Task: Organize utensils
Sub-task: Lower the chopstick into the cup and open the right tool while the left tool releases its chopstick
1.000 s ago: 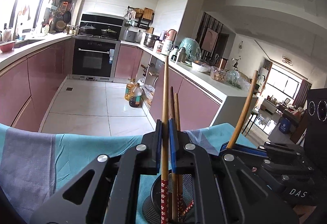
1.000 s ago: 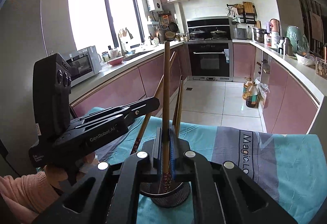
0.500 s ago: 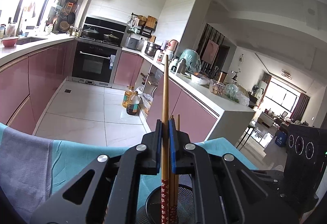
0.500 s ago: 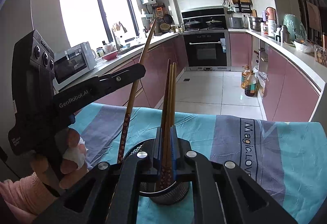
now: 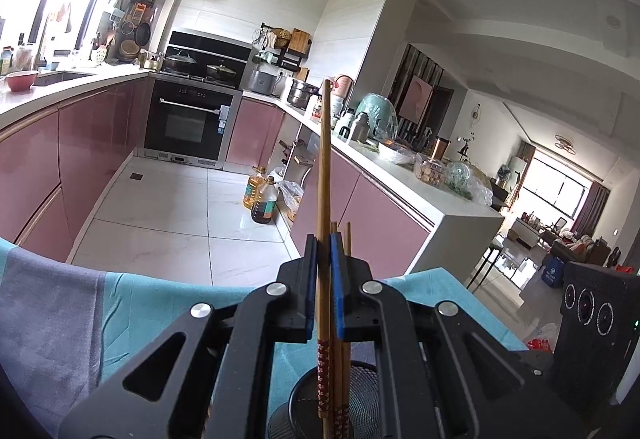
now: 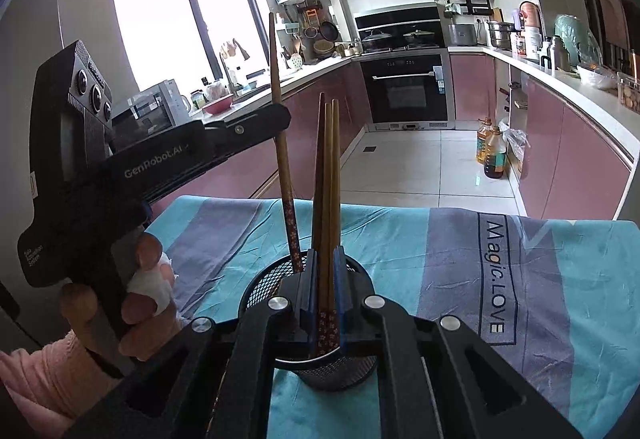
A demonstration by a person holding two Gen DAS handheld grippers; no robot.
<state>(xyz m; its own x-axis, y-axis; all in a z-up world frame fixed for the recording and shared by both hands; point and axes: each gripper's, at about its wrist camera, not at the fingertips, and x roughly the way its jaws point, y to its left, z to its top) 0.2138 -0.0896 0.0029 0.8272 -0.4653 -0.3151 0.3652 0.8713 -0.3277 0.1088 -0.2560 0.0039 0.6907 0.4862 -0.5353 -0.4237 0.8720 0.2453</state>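
"Wooden, that long chopstick with the red flowered end (image 5: pixel 323 167). Did you see how the left gripper (image 5: pixel 324 251) had it?"

"Pinched between the 2 blue pads, jaws pressed tight on the shaft. It stood nearly upright, plain end high, flowered end reaching down into the mouth of the round black wire-mesh cup (image 6: pixel 260 279)."

"And the right gripper (image 6: pixel 325 259)?"

"Clamped as well, on a bundle of 3 wooden chopsticks (image 6: pixel 328 167): 1 darker, 2 paler. They stood close together in the mesh cup, flowered ends down and plain ends up. The pads gripped them low, just above the rim."

"So the 2 tools were close?"

"Very. Seen from the right gripper's side, the left gripper (image 6: pixel 280 119) came in from the left, its tips level with the middle of the long chopstick (image 6: pixel 280 143), which leaned a little away from the bundle. I could not tell whether it touched the others inside the cup."

"Who held the left one?"

"A hand (image 6: pixel 132 291) wrapped around the black grip, a scrap of white under the fingers, with a pink sleeve (image 6: pixel 36 379) below."

"Where did the cup sit?"

"On a turquoise cloth with grey bands (image 6: pixel 440 259), spread over the table. Printed letters ran along 1 grey band to the right of the cup. From the left gripper's side the mesh cup (image 5: pixel 360 411) sat right beneath the jaws, with the bundle (image 5: pixel 347 239) just behind the long chopstick."
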